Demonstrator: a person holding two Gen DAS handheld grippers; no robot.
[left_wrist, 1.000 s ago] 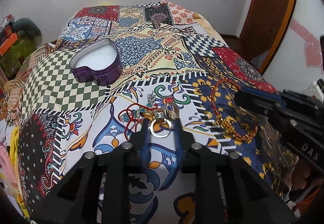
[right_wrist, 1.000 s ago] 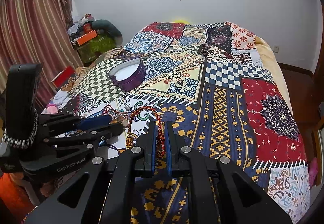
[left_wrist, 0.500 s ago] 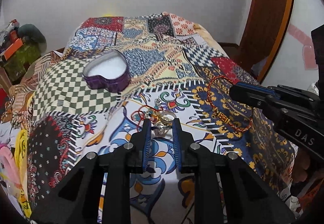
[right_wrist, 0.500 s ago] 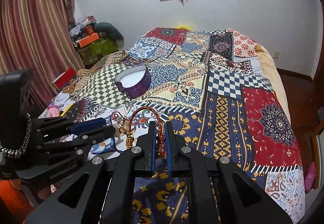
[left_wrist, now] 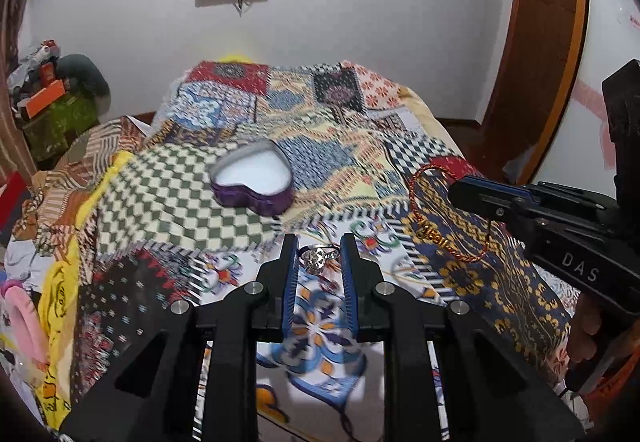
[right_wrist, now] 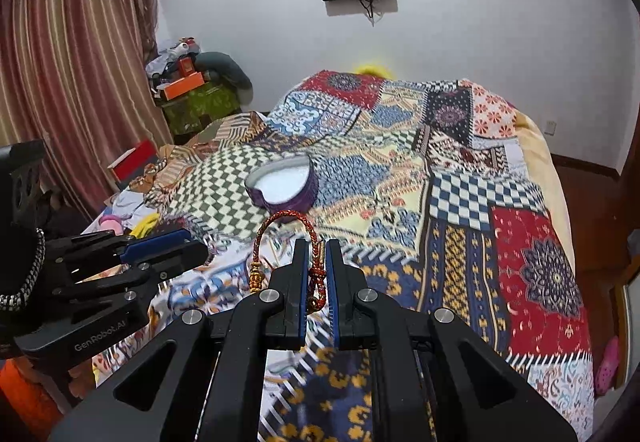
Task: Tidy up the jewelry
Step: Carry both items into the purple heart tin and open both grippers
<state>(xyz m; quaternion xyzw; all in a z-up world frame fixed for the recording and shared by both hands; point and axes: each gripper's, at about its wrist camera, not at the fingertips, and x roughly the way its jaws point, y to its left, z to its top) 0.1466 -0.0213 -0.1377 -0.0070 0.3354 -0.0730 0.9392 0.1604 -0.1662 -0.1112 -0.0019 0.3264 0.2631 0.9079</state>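
Left wrist view: my left tool (left_wrist: 319, 256) pinches a silver ring (left_wrist: 318, 257) at its tips, heart box (left_wrist: 253, 177) at eleven o'clock; it may slip out.

Right wrist view: my right tool (right_wrist: 317, 256) clamps a red-gold bracelet (right_wrist: 280, 238), box (right_wrist: 284, 184) at twelve; the dangling loop may snag the rim.

Dim indoor light, slight motion blur, dark fisheye corners.

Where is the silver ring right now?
In the left wrist view the silver ring sits pinched at the tips of the left gripper, lifted above the patchwork quilt, nearer than the purple heart-shaped box.
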